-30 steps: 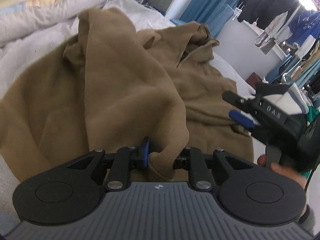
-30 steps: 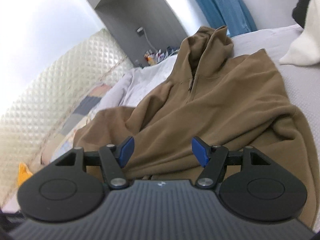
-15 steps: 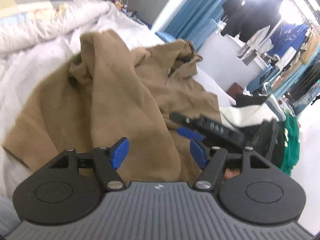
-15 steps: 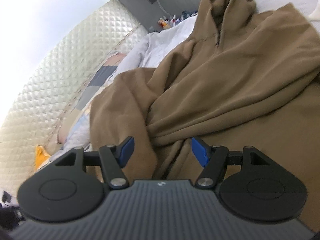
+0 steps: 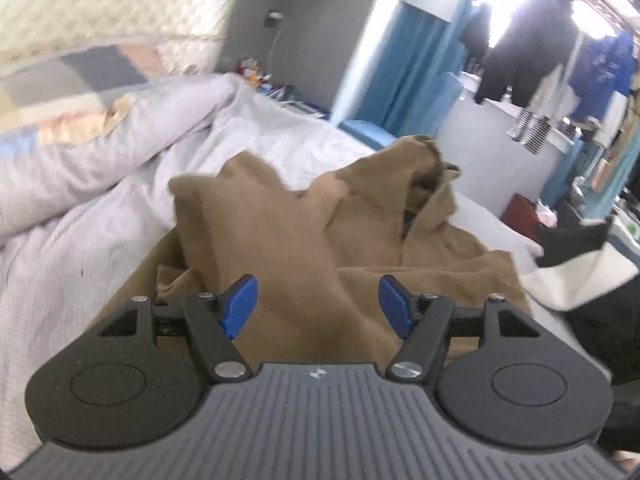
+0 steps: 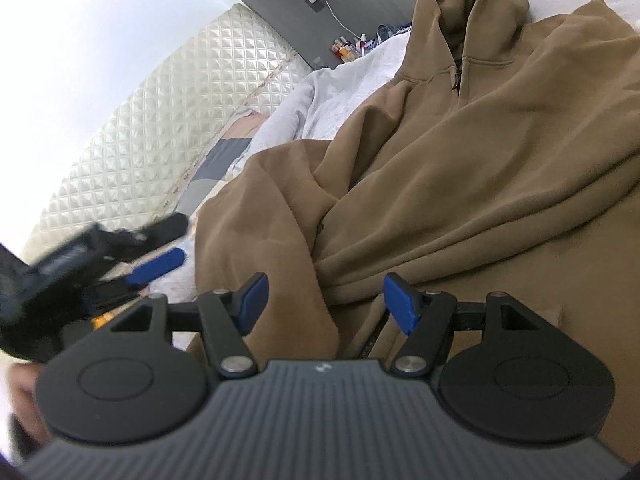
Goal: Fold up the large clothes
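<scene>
Hoodie (image 5: 304, 248) lies mid-fold on the bed (image 5: 80, 264); both grippers' jaws gape empty, the left gripper's (image 5: 318, 306) just opened, and the right gripper (image 6: 326, 300) needs a fresh hem grip next.

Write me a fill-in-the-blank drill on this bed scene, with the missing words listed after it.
1. The garment spread on the bed is a sweatshirt of a ____ colour.
2. The pads of the left hand-held gripper are ____ in colour.
3. The jaws of the right hand-held gripper stand ____, pressing on no cloth.
4. The curtain beyond the bed is ____.

Missing words: brown; blue; open; blue
</scene>
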`<act>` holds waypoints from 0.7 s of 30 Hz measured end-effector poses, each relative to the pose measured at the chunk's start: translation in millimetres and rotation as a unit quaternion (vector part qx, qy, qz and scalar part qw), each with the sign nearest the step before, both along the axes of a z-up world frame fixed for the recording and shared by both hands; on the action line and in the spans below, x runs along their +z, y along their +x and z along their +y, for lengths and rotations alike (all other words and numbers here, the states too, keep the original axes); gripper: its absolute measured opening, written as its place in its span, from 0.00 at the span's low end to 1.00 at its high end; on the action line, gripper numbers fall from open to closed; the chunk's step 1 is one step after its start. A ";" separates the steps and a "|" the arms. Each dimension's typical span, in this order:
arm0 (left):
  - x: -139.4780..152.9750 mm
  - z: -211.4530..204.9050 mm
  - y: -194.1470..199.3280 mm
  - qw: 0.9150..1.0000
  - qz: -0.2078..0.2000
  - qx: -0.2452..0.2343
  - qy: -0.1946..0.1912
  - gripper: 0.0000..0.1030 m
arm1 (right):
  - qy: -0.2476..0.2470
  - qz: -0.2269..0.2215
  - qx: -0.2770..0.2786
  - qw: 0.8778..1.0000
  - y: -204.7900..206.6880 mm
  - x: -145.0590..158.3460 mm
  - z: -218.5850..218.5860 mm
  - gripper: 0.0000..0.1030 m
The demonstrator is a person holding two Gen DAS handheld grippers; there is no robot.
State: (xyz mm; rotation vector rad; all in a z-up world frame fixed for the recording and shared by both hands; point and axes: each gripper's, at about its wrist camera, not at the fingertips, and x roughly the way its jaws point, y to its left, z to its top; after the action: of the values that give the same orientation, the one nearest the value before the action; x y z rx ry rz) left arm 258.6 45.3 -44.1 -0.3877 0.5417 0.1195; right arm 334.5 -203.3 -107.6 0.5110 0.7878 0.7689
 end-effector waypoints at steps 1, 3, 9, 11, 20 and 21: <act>-7.5 4.6 2.5 1.000 0.002 0.002 -0.007 0.69 | 0.002 -0.001 0.001 1.000 2.1 -0.5 0.9 0.65; -18.9 14.3 6.8 1.000 0.014 0.008 -0.016 0.69 | 0.004 0.003 0.003 1.000 6.5 -3.3 4.3 0.65; -33.3 38.1 10.0 0.999 0.006 0.005 -0.039 0.69 | 0.004 0.014 0.029 0.999 10.0 -13.1 26.4 0.66; -39.3 42.6 7.5 0.999 0.003 0.002 -0.048 0.69 | 0.014 0.019 0.036 0.999 11.2 -15.0 32.1 0.66; -44.5 84.7 -12.0 0.995 -0.016 0.046 -0.085 0.65 | -0.008 0.012 0.049 0.999 2.3 -13.8 73.8 0.33; -46.1 94.6 -15.5 0.992 -0.020 0.053 -0.110 0.65 | -0.011 0.005 0.046 0.999 -0.2 -11.6 74.7 0.28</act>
State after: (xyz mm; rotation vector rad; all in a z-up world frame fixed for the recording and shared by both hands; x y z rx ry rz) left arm 243.1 139.9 -90.3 -0.6324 0.4960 0.1553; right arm 334.2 -128.6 -119.2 0.4621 0.8322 0.8428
